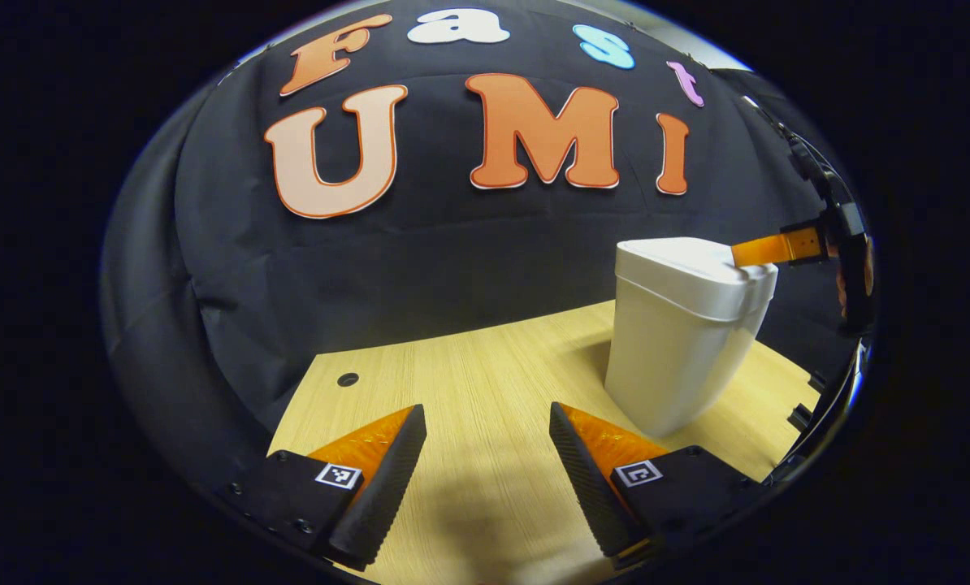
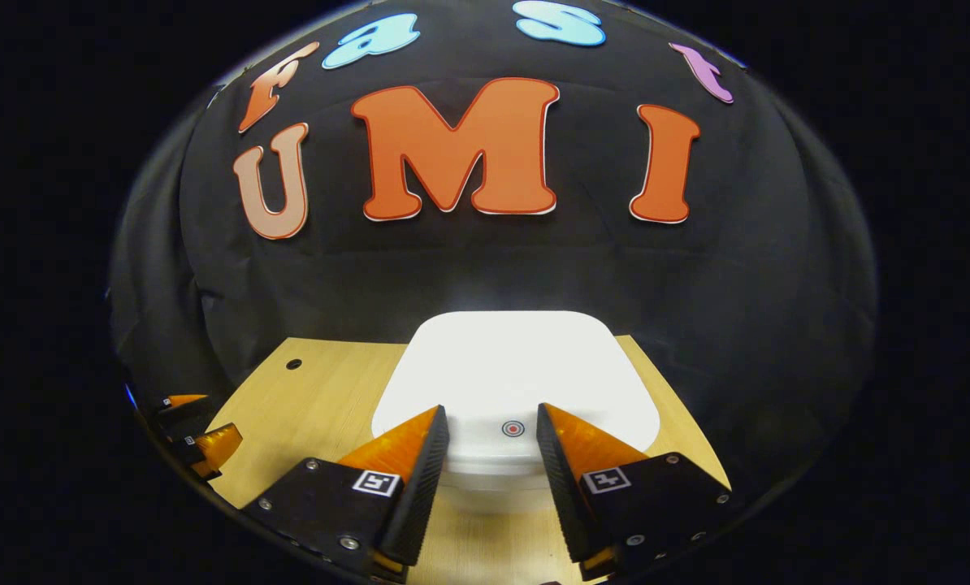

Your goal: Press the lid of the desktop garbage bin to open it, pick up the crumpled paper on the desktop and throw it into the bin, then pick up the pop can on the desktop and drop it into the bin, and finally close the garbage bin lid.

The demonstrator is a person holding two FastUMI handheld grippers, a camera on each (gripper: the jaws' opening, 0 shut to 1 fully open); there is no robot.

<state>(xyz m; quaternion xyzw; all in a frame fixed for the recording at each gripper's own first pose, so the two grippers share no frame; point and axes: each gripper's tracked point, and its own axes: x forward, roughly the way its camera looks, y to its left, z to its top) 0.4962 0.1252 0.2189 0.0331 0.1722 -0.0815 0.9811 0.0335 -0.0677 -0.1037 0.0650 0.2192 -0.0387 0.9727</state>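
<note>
In the left gripper view the white bin (image 1: 680,341) stands whole near the table's (image 1: 469,382) right edge, smooth plastic tapering downward, with the right gripper's finger (image 1: 769,250) on the lid's (image 1: 688,264) near rim; the right gripper view looks down on the rounded lid, a small red ring mark (image 2: 513,428) between that gripper's (image 2: 489,439) spread fingers; the left gripper (image 1: 485,443) hangs released over bare pale woodgrain; a round hole (image 1: 348,379) sits by the far left corner

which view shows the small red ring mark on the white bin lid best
The right gripper view: the red ring mark sits between the right gripper fingers on the white plastic bin's lid. The left gripper view shows the lid side-on, mark hidden.
</note>
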